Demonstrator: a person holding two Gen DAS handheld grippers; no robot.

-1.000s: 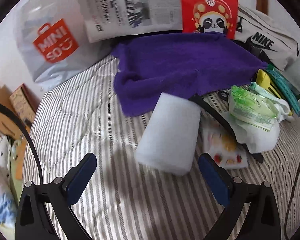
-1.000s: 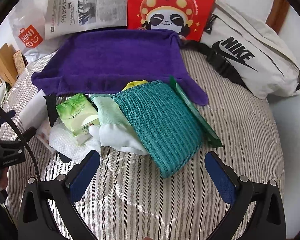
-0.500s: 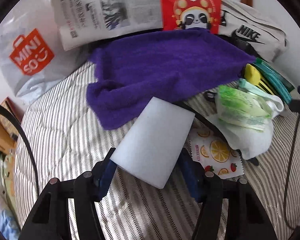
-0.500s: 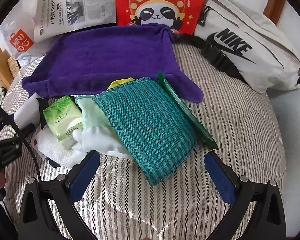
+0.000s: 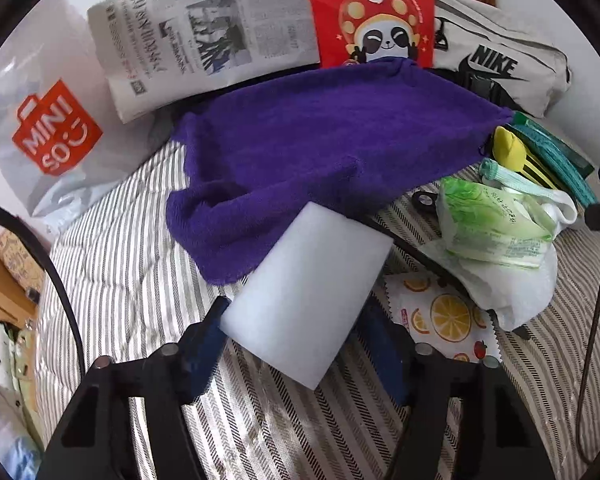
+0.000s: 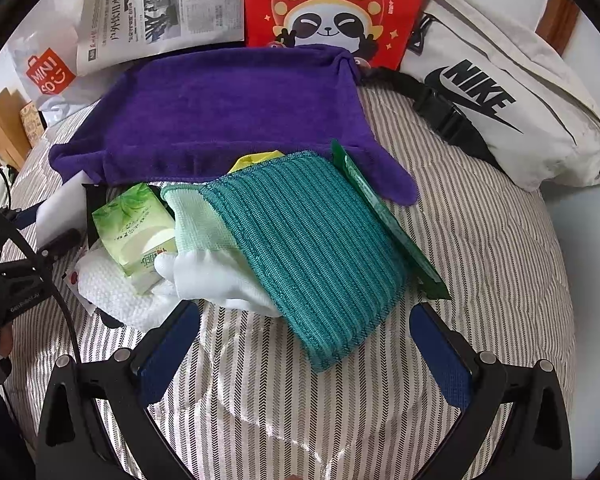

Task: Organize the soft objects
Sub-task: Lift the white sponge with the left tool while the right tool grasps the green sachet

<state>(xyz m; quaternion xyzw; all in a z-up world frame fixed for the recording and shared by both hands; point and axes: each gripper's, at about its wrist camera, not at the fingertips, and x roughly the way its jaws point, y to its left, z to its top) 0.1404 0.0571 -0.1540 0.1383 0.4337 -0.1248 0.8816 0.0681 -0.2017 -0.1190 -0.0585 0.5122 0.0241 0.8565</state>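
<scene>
The left gripper (image 5: 296, 344) clamps the white foam block (image 5: 308, 296); right gripper (image 6: 304, 344) gapes empty; the cloth pile (image 6: 300, 236) waits unsorted.

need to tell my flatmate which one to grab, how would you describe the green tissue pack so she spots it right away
Start at the big purple towel spread across the striped bed. Just in front of its near edge, left of the ribbed teal cloth, sits the green tissue pack on a white wipe. It is the only glossy plastic packet there, pale green with leaf print.
</scene>
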